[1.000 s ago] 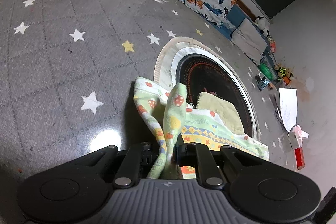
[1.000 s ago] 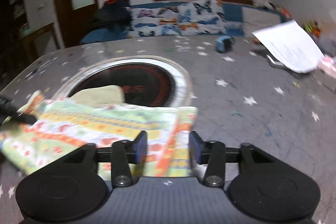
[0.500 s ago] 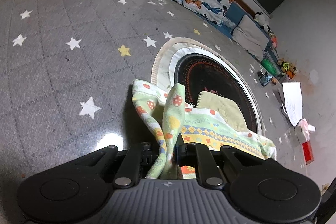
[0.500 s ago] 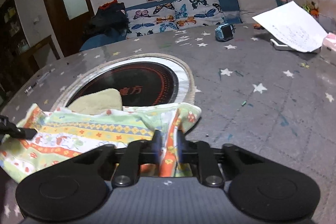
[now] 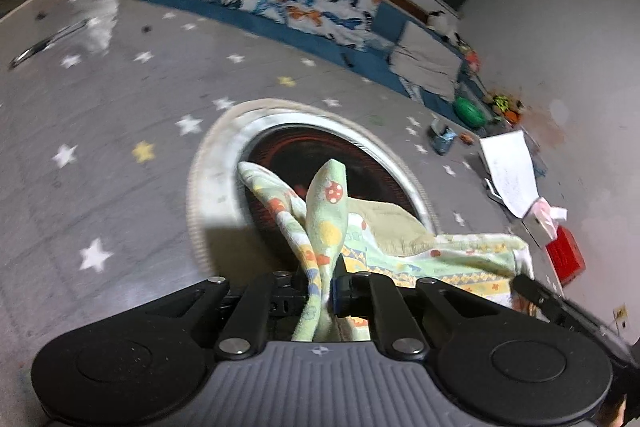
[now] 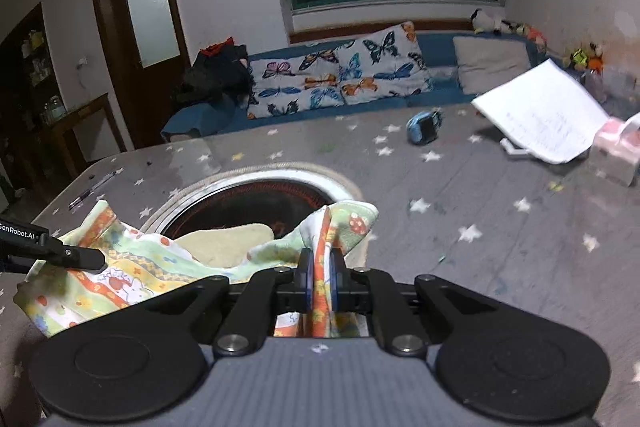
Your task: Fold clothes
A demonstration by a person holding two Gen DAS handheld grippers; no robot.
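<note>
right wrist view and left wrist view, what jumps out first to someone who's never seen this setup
The patterned green cloth draws the eye first: the left gripper and the right gripper each pinch a bunched corner of it, so it sags between them. Behind it a round dark burner is sunk into the grey star-print table cover, a plain yellowish cloth lying across its near edge.

a patterned cloth (image 6: 132,267) lies on the star-print table (image 6: 500,227), partly over the round cooktop (image 6: 256,193); paper (image 6: 544,115) sits far right, butterfly cushions (image 6: 340,75) behind the table.
</note>
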